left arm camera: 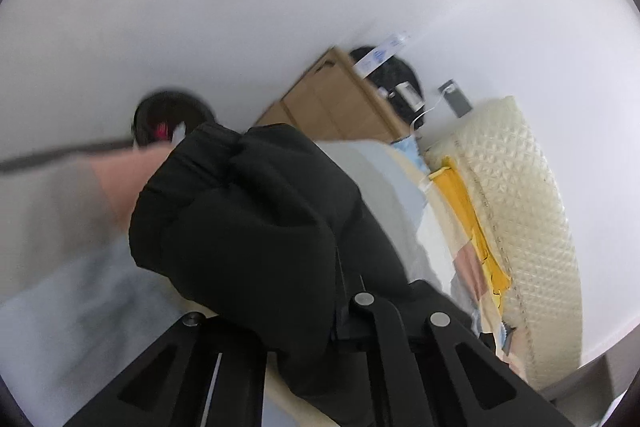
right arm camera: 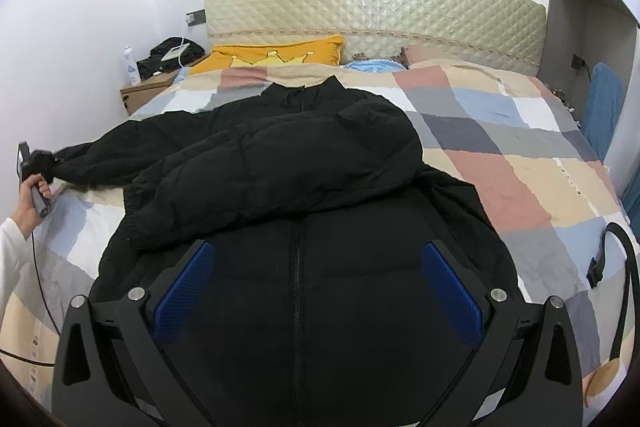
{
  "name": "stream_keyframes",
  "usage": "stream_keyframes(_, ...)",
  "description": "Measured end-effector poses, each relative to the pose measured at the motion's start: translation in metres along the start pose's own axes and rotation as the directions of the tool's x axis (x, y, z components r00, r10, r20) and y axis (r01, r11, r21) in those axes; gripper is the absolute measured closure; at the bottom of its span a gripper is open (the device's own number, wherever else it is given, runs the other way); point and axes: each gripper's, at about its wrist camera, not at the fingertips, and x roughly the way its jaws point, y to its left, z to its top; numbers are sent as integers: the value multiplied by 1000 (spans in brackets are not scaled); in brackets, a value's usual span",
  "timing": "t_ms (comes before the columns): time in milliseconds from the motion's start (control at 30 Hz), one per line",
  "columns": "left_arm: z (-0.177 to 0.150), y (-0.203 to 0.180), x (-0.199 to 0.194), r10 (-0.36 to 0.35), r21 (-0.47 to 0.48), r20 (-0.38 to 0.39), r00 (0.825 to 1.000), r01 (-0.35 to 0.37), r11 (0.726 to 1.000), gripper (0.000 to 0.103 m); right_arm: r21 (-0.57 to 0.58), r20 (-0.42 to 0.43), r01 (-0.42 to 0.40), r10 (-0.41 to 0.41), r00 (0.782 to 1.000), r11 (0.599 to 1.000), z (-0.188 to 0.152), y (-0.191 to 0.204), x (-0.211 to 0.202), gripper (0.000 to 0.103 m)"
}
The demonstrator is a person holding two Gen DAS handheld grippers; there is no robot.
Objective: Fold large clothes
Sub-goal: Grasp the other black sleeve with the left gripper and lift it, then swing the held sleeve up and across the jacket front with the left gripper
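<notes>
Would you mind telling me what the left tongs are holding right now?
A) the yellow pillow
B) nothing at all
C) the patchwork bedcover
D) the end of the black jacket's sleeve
D: in the right wrist view the left tongs are clamped on the cuff end of the black jacket, its sleeve stretched out over the patchwork bedcover.

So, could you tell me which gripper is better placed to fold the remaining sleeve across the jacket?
Left. The left gripper is already shut on the outstretched sleeve at the bed's edge. The right gripper hovers open over the jacket front, holding nothing.
</notes>
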Motion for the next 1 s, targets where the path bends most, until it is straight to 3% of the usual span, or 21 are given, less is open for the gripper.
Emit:
stream_keyframes(267, 8, -86, -77, 9, 161, 62, 998, -19, 987, 97, -14, 17, -83, 83, 996, 996, 2, -24, -6, 0)
stream_keyframes(600, -13, -203, -145, -20, 333, 98, 995, -14, 943, 97, -51, 72, -91, 95, 993, 994, 15, -58, -10, 0)
stream_keyframes(733, -35, -252, -178, -46, 412, 108, 993, -3, 911, 97, -99, 98, -72, 82, 992, 992, 23, -74, -14, 0)
stream_keyframes(900, -60, -326, -202, -24, 554, 134, 991, -54, 831, 97, -61, 129, -60, 67, 989, 996, 22, -107, -22, 0)
stream_keyframes(1000, -77, -360, -220, -72, 560, 136, 988, -17, 828, 97, -16, 168, -77, 78, 983, 997, 18, -127, -28, 0)
